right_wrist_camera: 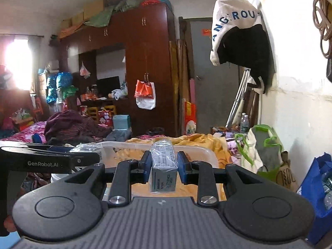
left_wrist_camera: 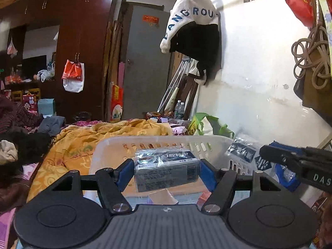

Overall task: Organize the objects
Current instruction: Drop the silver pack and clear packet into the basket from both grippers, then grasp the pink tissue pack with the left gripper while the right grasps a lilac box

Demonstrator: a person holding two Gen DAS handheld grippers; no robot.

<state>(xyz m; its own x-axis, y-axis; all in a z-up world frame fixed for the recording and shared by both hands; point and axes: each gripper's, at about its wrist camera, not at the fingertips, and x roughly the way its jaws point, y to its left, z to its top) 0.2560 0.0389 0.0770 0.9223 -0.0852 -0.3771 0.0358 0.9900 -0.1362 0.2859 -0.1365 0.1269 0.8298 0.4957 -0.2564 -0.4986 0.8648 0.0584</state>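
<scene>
Altogether two grippers show, each gripping one small box wrapped in clear crinkly film. The left gripper (left_wrist_camera: 166, 171) has its blue-padded fingers (left_wrist_camera: 125, 171) closed on the long sides of the grey box (left_wrist_camera: 167, 169), a flat rectangular carton with a dark blue printed top and fine print on its face, held level above a white basket (left_wrist_camera: 116, 145). The basket is a single plastic tray with rounded corners and rows of slots in its walls, and it sits on a bed covered by a rumpled yellow blanket (left_wrist_camera: 83, 139) with a printed pattern.

The right gripper (right_wrist_camera: 164, 165) clamps a second box (right_wrist_camera: 164, 166) by its narrow sides, so it stands on edge between the fingers (right_wrist_camera: 182, 164), its grey end with printed digits facing the camera; it also hangs over the basket. Seen from the left wrist, the right gripper reaches in from the right edge, with a film-wrapped dark blue package just at its tip.

On the wall hang one white hooded garment (left_wrist_camera: 193, 16) with blue letters, its lining black, and a bundle of coiled tan rope (left_wrist_camera: 311, 58). One green-handled bag (right_wrist_camera: 263, 145) leans against the wall beside the bed.
</scene>
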